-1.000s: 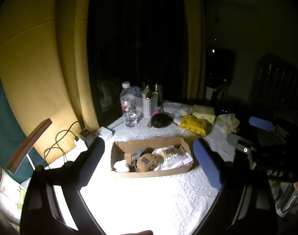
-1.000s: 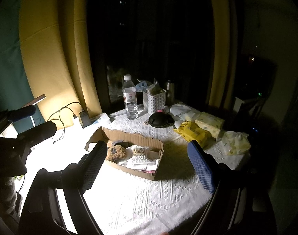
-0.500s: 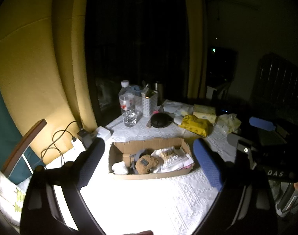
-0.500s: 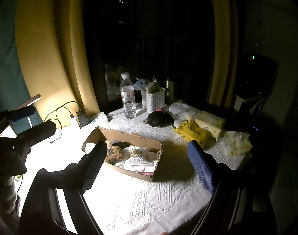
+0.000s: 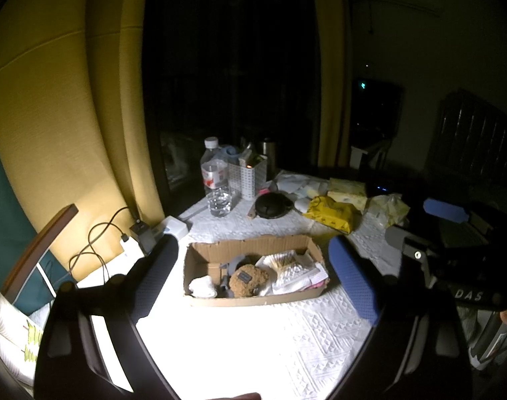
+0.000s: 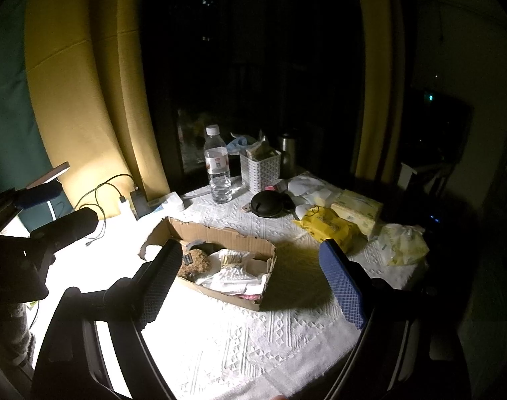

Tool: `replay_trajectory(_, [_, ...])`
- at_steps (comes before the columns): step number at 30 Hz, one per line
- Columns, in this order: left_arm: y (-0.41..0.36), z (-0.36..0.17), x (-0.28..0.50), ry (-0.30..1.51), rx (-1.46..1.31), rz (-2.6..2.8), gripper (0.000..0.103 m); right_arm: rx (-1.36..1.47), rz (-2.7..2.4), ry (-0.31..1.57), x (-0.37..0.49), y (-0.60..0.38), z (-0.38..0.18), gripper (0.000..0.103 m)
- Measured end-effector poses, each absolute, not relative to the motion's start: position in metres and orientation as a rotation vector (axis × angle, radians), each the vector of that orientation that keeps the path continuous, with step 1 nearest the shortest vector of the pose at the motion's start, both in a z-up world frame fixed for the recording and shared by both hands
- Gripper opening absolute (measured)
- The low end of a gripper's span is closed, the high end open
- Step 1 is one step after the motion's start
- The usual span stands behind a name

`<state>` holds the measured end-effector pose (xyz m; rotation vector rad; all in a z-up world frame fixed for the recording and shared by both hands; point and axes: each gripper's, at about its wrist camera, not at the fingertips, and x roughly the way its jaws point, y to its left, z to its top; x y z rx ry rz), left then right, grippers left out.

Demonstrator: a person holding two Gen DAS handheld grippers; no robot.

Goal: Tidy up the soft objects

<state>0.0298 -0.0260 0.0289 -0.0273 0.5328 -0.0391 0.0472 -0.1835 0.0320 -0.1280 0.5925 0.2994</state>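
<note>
Left tool (image 5: 253,273) and right tool (image 6: 252,276) both spread, empty, above the table (image 5: 253,343). Cardboard box (image 5: 253,300) holds plush toy (image 5: 248,280), packets; yellow pack (image 5: 330,211) far right likely remains.

Brown plush toy (image 5: 248,280) (beside white cloth (image 5: 202,286)) in cardboard box (image 5: 253,300)

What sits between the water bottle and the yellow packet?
In the right wrist view: a white basket beside the water bottle, then a black round lid, before the yellow packet.
</note>
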Motion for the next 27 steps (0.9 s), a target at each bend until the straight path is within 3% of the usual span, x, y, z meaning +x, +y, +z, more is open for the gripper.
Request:
replay_trajectory(21, [-0.034, 0.03, 0.032, 0.52, -0.029, -0.072, 0.093, -0.127, 0.301, 0.596, 0.05, -0.185, 0.033, 0.087])
replay_trajectory(27, [-0.024, 0.01, 0.045, 0.549, -0.025, -0.066, 0.093, -0.117, 0.296, 0.622, 0.058, -0.189, 0.023, 0.087])
